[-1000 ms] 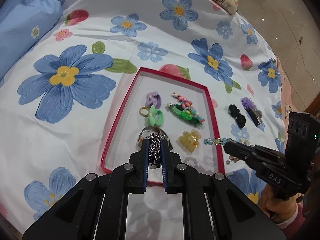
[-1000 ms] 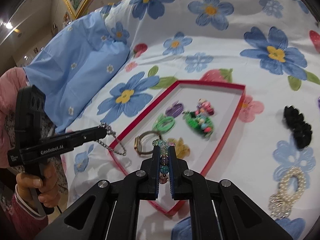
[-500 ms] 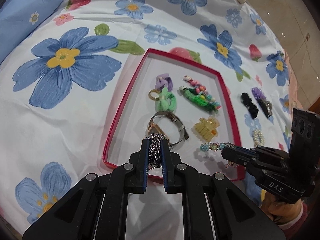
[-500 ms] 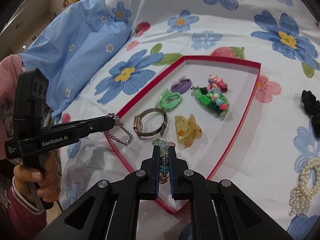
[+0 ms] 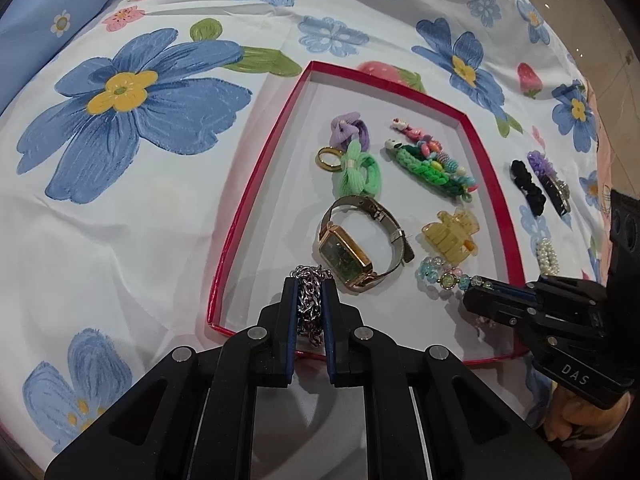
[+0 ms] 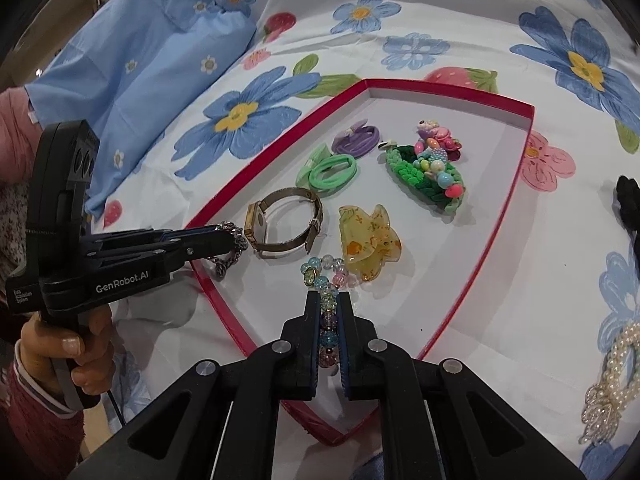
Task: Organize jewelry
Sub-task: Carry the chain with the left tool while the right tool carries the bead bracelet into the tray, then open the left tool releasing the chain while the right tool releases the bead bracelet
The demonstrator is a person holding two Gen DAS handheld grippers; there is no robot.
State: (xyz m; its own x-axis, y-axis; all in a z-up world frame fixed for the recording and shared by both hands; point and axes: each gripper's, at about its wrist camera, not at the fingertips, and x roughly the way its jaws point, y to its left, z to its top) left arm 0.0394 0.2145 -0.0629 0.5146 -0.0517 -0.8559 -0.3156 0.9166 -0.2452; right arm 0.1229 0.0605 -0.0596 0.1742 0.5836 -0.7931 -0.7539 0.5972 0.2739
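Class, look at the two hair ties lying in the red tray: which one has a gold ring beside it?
The green hair tie: the gold ring lies at its left edge. The purple hair tie lies farther back, apart from the ring.

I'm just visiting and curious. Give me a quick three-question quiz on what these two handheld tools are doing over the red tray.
1. True or false: the left gripper is shut on a silver chain.
2. What does the right gripper hold: A pearl bracelet, B beaded bracelet, C watch?
3. Fill in: the watch lies inside the red ____.

Key: 1 true; 2 B; 3 tray.
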